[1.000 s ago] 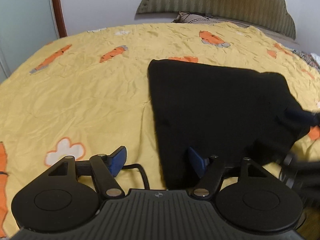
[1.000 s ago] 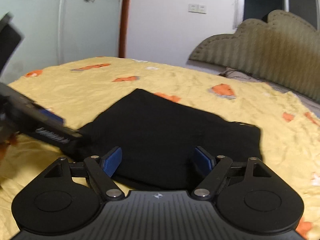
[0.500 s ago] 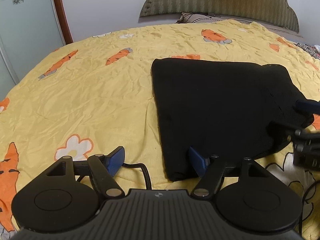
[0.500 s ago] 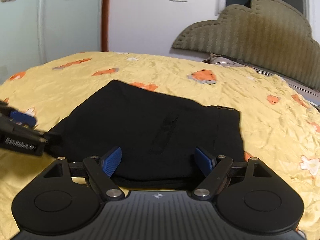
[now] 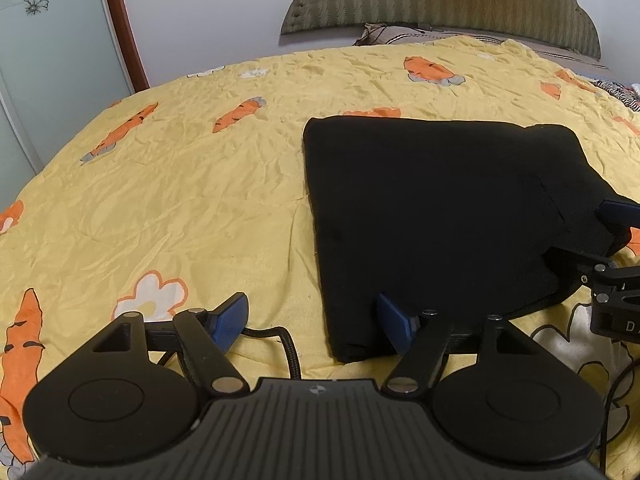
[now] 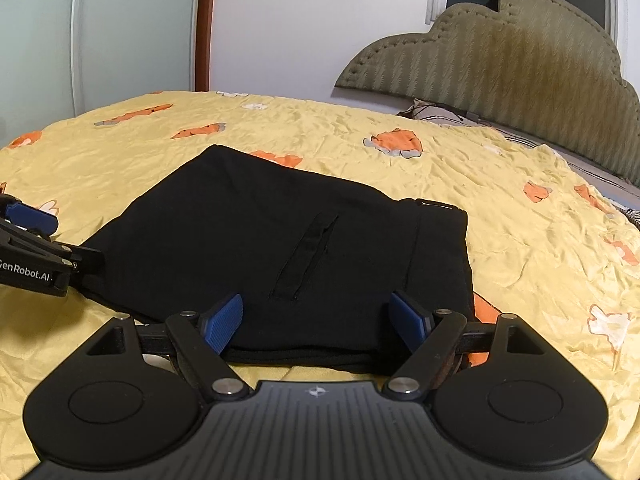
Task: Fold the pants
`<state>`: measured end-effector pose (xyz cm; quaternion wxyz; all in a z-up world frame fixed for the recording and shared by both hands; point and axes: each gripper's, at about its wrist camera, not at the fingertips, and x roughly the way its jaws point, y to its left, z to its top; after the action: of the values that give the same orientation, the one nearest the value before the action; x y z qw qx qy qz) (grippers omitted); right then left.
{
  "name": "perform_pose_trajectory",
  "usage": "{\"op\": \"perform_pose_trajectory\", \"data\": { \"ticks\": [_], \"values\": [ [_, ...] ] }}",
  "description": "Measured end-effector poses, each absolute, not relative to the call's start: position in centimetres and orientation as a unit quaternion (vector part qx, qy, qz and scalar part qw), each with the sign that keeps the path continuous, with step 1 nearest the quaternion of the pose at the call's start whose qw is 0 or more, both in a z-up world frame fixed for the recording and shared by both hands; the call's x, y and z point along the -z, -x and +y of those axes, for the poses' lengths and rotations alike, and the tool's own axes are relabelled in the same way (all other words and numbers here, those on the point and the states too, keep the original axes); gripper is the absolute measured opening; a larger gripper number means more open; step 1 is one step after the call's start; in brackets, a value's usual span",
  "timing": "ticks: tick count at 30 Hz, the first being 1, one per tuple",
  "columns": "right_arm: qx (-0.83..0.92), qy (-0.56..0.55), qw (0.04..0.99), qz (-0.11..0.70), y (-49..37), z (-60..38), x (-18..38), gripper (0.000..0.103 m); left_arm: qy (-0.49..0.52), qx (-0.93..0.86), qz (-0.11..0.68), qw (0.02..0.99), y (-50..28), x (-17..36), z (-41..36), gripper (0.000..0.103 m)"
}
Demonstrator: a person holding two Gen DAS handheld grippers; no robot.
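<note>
The black pants (image 5: 432,208) lie folded into a flat, roughly square stack on the yellow bedspread (image 5: 180,200). My left gripper (image 5: 312,320) is open at the stack's near left corner, its right finger (image 5: 394,326) over the cloth and its left finger over bare sheet. From the right wrist the pants (image 6: 280,248) show a pocket slit and a waistband on the right. My right gripper (image 6: 316,316) is open over the near folded edge, its pads apart from the cloth. Each gripper shows in the other's view: right gripper (image 5: 596,240), left gripper (image 6: 60,240).
The bedspread (image 6: 520,208) is wrinkled, printed with carrots and flowers. A padded olive headboard (image 5: 440,0) and a pillow (image 5: 384,34) are at the far end. A wardrobe door with a brown frame (image 5: 120,28) stands to the left. A black cable (image 5: 280,340) lies under my left gripper.
The right side of the pants, blurred and raised a second ago, now lies flat. The right gripper has drawn back to the stack's right edge. The left gripper has barely shifted.
</note>
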<state>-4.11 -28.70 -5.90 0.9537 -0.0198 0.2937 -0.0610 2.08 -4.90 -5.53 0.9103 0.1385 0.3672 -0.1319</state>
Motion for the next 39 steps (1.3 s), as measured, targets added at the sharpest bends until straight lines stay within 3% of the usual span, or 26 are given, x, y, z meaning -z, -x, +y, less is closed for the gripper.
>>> {"op": "perform_pose_trajectory", "data": {
  "ticks": [8, 11, 17, 21, 26, 28, 30, 35, 39],
  "values": [
    [0.087, -0.005, 0.96, 0.265, 5.1, -29.5, 4.6, 0.081, -0.064, 0.181, 0.359, 0.913, -2.6, 2.8, -5.3, 0.074],
    [0.088, 0.018, 0.95, 0.298, 4.7, -29.4, 5.8, 0.082, -0.083, 0.193, 0.371, 0.905, -3.0, 3.9, -7.2, 0.073],
    [0.069, 0.013, 0.959, 0.274, 5.4, -30.3, 4.4, 0.083, -0.12, 0.197, 0.359, 0.904, -1.9, 4.4, -8.3, 0.07],
    [0.066, -0.005, 0.963, 0.26, 2.0, -33.3, 2.7, 0.084, -0.097, 0.205, 0.348, 0.909, -3.3, 3.2, -9.0, 0.072],
    [0.021, -0.083, 0.943, 0.322, -4.6, -38.6, 4.2, 0.082, -0.109, 0.202, 0.383, 0.895, -4.9, 5.4, -10.6, 0.072],
    [0.08, -0.056, 0.934, 0.343, -6.0, -40.1, 5.4, 0.084, -0.116, 0.2, 0.368, 0.901, -4.4, 5.7, -10.7, 0.073],
    [0.068, -0.119, 0.934, 0.33, -5.2, -41.5, 5.0, 0.082, -0.129, 0.205, 0.358, 0.902, -3.9, 5.2, -10.7, 0.073],
    [0.096, -0.042, 0.955, 0.276, -1.5, -37.7, 3.1, 0.083, -0.101, 0.213, 0.353, 0.906, -4.7, 4.6, -10.6, 0.073],
    [0.091, 0.01, 0.94, 0.328, -1.7, -36.0, 5.2, 0.086, -0.121, 0.203, 0.358, 0.903, -4.7, 6.0, -11.6, 0.078]
  ]
}}
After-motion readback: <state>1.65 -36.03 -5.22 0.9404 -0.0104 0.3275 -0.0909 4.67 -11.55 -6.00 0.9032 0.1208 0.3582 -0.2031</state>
